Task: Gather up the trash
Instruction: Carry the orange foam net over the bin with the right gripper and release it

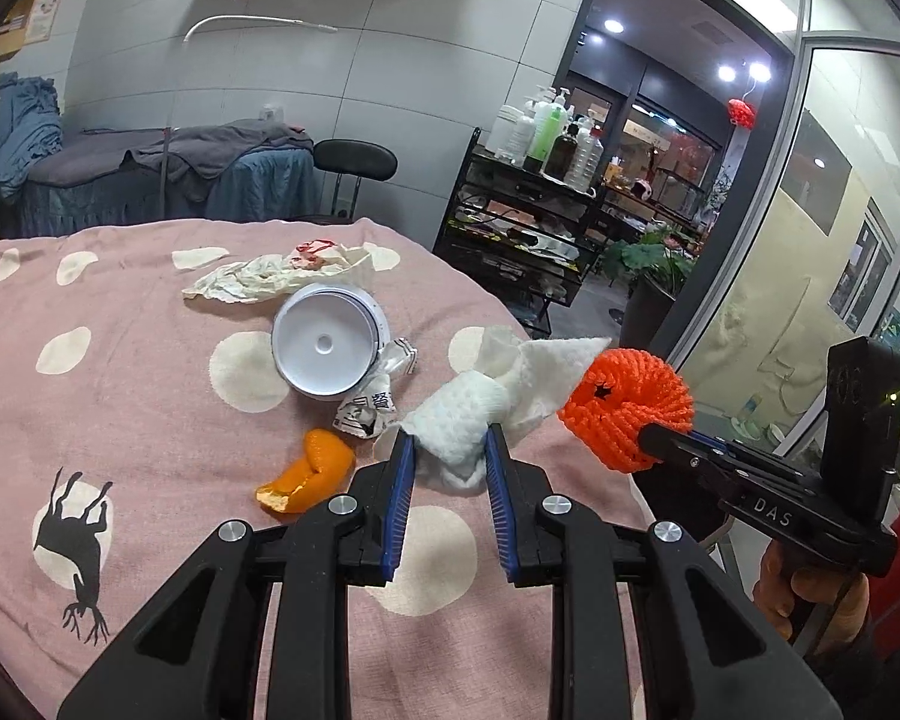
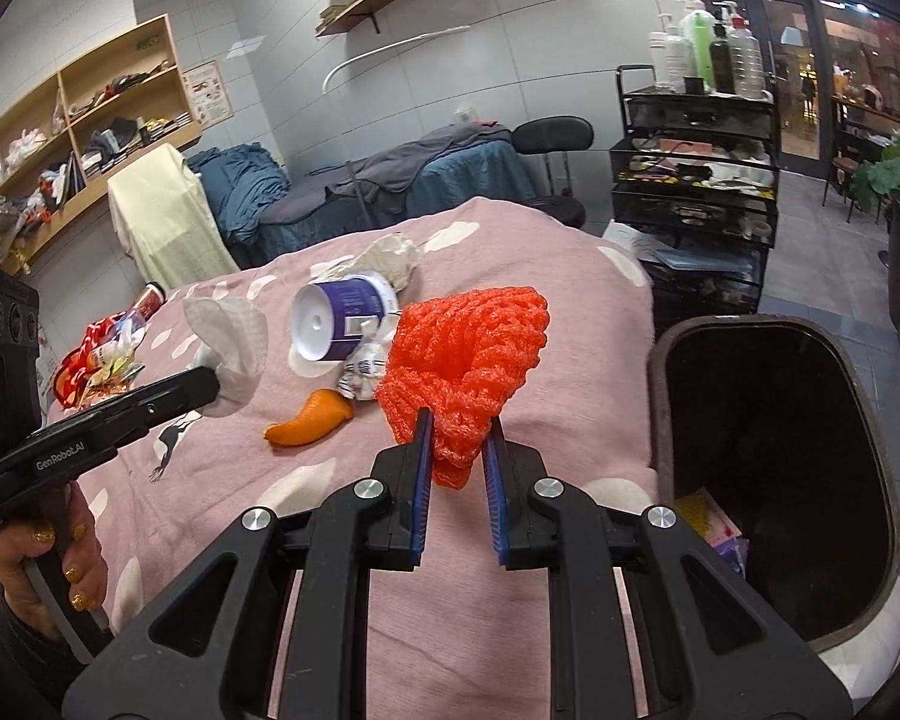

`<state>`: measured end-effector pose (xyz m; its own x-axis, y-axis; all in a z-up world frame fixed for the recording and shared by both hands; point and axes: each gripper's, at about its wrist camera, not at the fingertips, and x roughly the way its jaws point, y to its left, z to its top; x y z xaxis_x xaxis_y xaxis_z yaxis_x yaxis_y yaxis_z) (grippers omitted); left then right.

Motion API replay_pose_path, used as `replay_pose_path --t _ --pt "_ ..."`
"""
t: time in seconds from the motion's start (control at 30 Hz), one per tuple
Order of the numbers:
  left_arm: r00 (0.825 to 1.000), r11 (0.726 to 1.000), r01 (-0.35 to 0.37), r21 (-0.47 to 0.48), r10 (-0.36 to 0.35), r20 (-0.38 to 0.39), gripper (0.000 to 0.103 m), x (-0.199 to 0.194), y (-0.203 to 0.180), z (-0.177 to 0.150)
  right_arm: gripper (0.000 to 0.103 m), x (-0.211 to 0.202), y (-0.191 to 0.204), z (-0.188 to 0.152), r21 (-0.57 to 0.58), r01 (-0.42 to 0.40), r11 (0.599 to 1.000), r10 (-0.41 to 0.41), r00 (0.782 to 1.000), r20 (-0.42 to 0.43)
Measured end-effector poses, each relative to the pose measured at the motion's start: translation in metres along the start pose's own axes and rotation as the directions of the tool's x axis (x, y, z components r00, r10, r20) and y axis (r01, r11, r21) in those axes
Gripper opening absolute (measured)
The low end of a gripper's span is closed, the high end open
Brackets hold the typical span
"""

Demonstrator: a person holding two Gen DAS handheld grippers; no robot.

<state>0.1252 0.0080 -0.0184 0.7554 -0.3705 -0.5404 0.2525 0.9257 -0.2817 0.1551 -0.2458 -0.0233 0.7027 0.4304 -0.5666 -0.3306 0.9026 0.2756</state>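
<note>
A pink spotted bed cover (image 1: 150,396) carries the loose litter; a dark open bin (image 2: 774,468) stands just beside its edge. Right tool (image 2: 457,443) is clamped on orange foam netting (image 2: 468,354), held above the cover near the bin. Left tool (image 1: 449,450) is clamped on white tissue (image 1: 468,420). A white tub (image 1: 324,348), crumpled wrapper (image 1: 366,411) and orange peel (image 1: 309,474) lie on the cover.

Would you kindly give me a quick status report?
Left gripper shut on white tissue. Right gripper shut on orange foam net. Bin open, path clear.
</note>
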Motion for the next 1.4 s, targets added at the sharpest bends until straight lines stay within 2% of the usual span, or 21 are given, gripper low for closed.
replay_pose_path --t 0.27,0.53,0.83,1.1,1.2,1.3,1.4 --pt "0.999 0.999 0.040 0.017 -0.040 -0.018 0.024 0.011 -0.018 0.000 0.017 -0.011 -0.030 -0.006 0.057 0.071 0.996 -0.072 0.997 0.020" --pt "0.997 0.997 0.077 0.032 -0.076 -0.031 0.024 0.018 -0.036 -0.001 0.017 -0.016 -0.067 -0.015 0.143 0.166 0.976 -0.170 0.985 0.016" --pt "0.992 0.991 0.117 0.066 -0.113 -0.059 0.024 0.031 -0.060 -0.001 0.017 -0.008 -0.105 -0.030 0.218 0.258 0.941 -0.257 0.966 -0.036" --pt "0.986 0.985 0.150 0.086 -0.142 -0.089 0.024 0.041 -0.076 -0.003 0.017 0.002 -0.128 -0.043 0.264 0.300 0.917 -0.287 0.954 -0.088" --pt "0.984 0.983 0.158 0.094 -0.149 -0.100 0.024 0.044 -0.081 -0.004 0.024 0.006 -0.132 -0.047 0.281 0.312 0.908 -0.295 0.950 -0.102" --pt "0.981 0.981 0.168 0.096 -0.157 -0.112 0.024 0.048 -0.085 -0.005 0.049 0.005 -0.134 -0.050 0.300 0.312 0.902 -0.296 0.950 -0.097" --pt "0.978 0.979 0.179 0.096 -0.167 -0.125 0.024 0.052 -0.090 -0.007 0.055 0.003 -0.134 -0.052 0.312 0.310 0.898 -0.297 0.951 -0.087"
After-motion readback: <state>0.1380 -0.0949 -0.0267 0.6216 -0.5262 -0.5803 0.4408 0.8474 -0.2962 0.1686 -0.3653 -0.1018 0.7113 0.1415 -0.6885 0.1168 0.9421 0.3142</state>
